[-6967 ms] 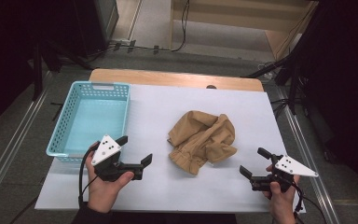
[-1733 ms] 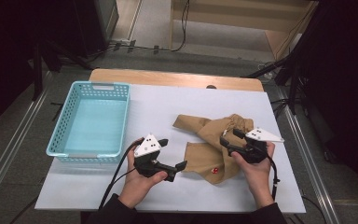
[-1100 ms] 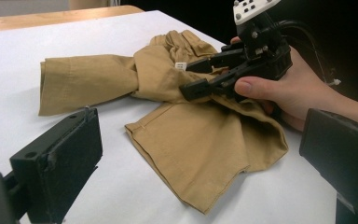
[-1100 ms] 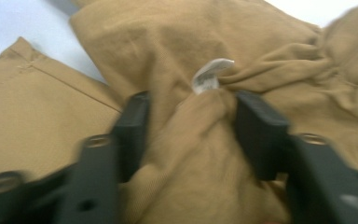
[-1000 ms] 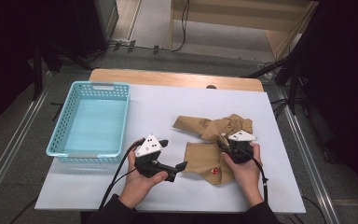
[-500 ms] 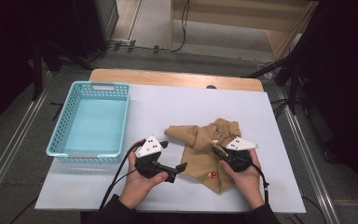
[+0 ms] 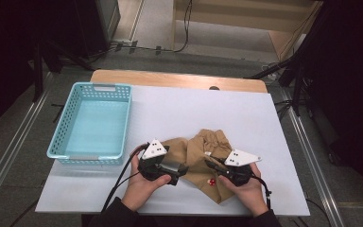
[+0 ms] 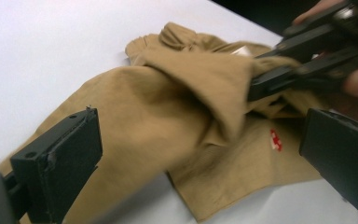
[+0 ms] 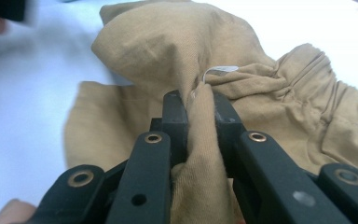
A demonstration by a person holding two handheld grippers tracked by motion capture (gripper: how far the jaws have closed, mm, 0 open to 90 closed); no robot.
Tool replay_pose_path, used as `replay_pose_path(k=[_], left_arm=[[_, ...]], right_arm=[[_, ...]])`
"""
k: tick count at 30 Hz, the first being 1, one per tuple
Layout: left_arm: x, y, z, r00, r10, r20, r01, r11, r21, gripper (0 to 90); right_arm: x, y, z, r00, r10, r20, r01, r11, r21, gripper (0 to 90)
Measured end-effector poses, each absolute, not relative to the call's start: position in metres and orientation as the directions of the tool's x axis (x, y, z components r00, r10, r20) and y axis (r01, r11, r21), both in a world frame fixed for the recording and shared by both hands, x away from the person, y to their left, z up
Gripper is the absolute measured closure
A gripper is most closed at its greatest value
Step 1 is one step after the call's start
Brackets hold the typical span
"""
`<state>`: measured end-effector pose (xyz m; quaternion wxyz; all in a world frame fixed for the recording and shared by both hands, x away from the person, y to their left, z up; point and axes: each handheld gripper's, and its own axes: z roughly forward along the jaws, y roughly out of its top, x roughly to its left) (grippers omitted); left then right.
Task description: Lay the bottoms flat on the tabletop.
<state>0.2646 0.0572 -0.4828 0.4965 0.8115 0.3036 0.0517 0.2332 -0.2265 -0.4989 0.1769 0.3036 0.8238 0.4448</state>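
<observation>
A crumpled tan garment lies on the white tabletop near the front edge, with a small red mark on it. My right gripper is shut on a raised fold of the garment beside a white label; its jaws have just been closing with that fold between them. My left gripper rests at the garment's left edge. In the left gripper view its jaws stand wide open over the cloth, without pressing on it.
A light blue plastic basket stands on the left of the white sheet, with nothing in it. The table's wooden back edge runs behind. Dark floor and metal rails flank the table.
My right gripper has moved left and nearer to the person with the fold in it, pulling the garment's upper part over toward the left. The left hand has stayed put.
</observation>
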Motion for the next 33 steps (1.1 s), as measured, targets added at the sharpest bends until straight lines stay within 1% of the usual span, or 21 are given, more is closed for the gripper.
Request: replay_pose_path(k=[2,3,5,6,7,10,12,13,14,15,16,17,18,19,20,21,23,27,29,30,33], left_arm=[[0.266,0.055,-0.489,0.809,0.548,-0.213,0.449,-0.341,0.826,0.0],[0.267,0.054,-0.492,0.807,0.551,-0.213,0.455,-0.350,0.819,0.0],[0.268,0.052,-0.497,0.808,0.554,-0.203,0.462,-0.379,0.802,1.2],[0.268,0.051,-0.500,0.804,0.563,-0.193,0.466,-0.394,0.792,4.4],[0.268,0.050,-0.502,0.801,0.572,-0.178,0.467,-0.410,0.783,11.6],[0.269,0.049,-0.505,0.799,0.574,-0.178,0.476,-0.423,0.771,13.8],[0.268,0.048,-0.506,0.813,0.560,-0.161,0.460,-0.447,0.767,20.6],[0.267,0.048,-0.506,0.816,0.556,-0.157,0.455,-0.452,0.767,31.2],[0.266,0.047,-0.506,0.823,0.545,-0.158,0.450,-0.457,0.767,31.2],[0.266,0.047,-0.506,0.827,0.539,-0.158,0.446,-0.459,0.768,43.2],[0.266,0.048,-0.506,0.829,0.538,-0.156,0.443,-0.458,0.771,43.2],[0.266,0.048,-0.505,0.827,0.535,-0.170,0.449,-0.449,0.772,49.0],[0.267,0.049,-0.505,0.831,0.526,-0.183,0.453,-0.448,0.771,55.6],[0.267,0.050,-0.504,0.839,0.509,-0.194,0.450,-0.446,0.774,66.9],[0.267,0.050,-0.504,0.839,0.509,-0.194,0.450,-0.446,0.774,72.1],[0.267,0.050,-0.504,0.841,0.506,-0.193,0.447,-0.446,0.776,72.1],[0.268,0.051,-0.504,0.844,0.497,-0.202,0.448,-0.445,0.776,82.8],[0.267,0.052,-0.502,0.848,0.481,-0.222,0.450,-0.433,0.781,87.2],[0.267,0.052,-0.501,0.849,0.474,-0.235,0.452,-0.419,0.787,78.7],[0.267,0.052,-0.500,0.855,0.455,-0.250,0.450,-0.407,0.795,78.7],[0.262,0.049,-0.496,0.886,0.397,-0.241,0.405,-0.407,0.819,63.8]], right_arm=[[0.232,-0.224,-0.498,-0.761,0.648,-0.027,0.332,0.425,0.842,75.2],[0.231,-0.223,-0.498,-0.760,0.650,-0.025,0.334,0.422,0.843,71.2],[0.233,-0.223,-0.500,-0.762,0.647,0.002,0.349,0.409,0.843,56.3],[0.233,-0.222,-0.501,-0.757,0.653,0.003,0.354,0.407,0.842,48.6],[0.233,-0.222,-0.502,-0.724,0.690,-0.023,0.361,0.407,0.839,36.7],[0.232,-0.223,-0.500,-0.706,0.708,-0.026,0.365,0.395,0.843,33.1],[0.231,-0.225,-0.499,-0.691,0.722,-0.034,0.371,0.395,0.840,31.9],[0.229,-0.226,-0.499,-0.686,0.727,-0.040,0.379,0.403,0.833,32.4],[0.229,-0.226,-0.499,-0.686,0.727,-0.040,0.379,0.403,0.833,32.4],[0.227,-0.228,-0.499,-0.688,0.725,-0.035,0.385,0.405,0.830,35.3],[0.227,-0.228,-0.499,-0.688,0.725,-0.035,0.385,0.405,0.830,35.3],[0.226,-0.229,-0.498,-0.689,0.724,-0.030,0.387,0.403,0.829,36.3],[0.225,-0.230,-0.498,-0.691,0.723,-0.027,0.386,0.399,0.832,37.0],[0.223,-0.234,-0.497,-0.687,0.726,-0.021,0.388,0.391,0.835,39.6],[0.223,-0.234,-0.497,-0.687,0.726,-0.021,0.388,0.391,0.835,39.6],[0.222,-0.236,-0.496,-0.685,0.728,-0.018,0.388,0.386,0.837,40.4],[0.220,-0.245,-0.493,-0.659,0.752,-0.004,0.394,0.350,0.850,41.5],[0.220,-0.255,-0.492,-0.646,0.763,0.026,0.404,0.312,0.860,41.7],[0.220,-0.260,-0.492,-0.641,0.767,0.032,0.407,0.304,0.861,42.1],[0.220,-0.261,-0.492,-0.642,0.766,0.033,0.406,0.304,0.862,43.1],[0.220,-0.260,-0.492,-0.647,0.762,0.034,0.405,0.305,0.862,46.9]])
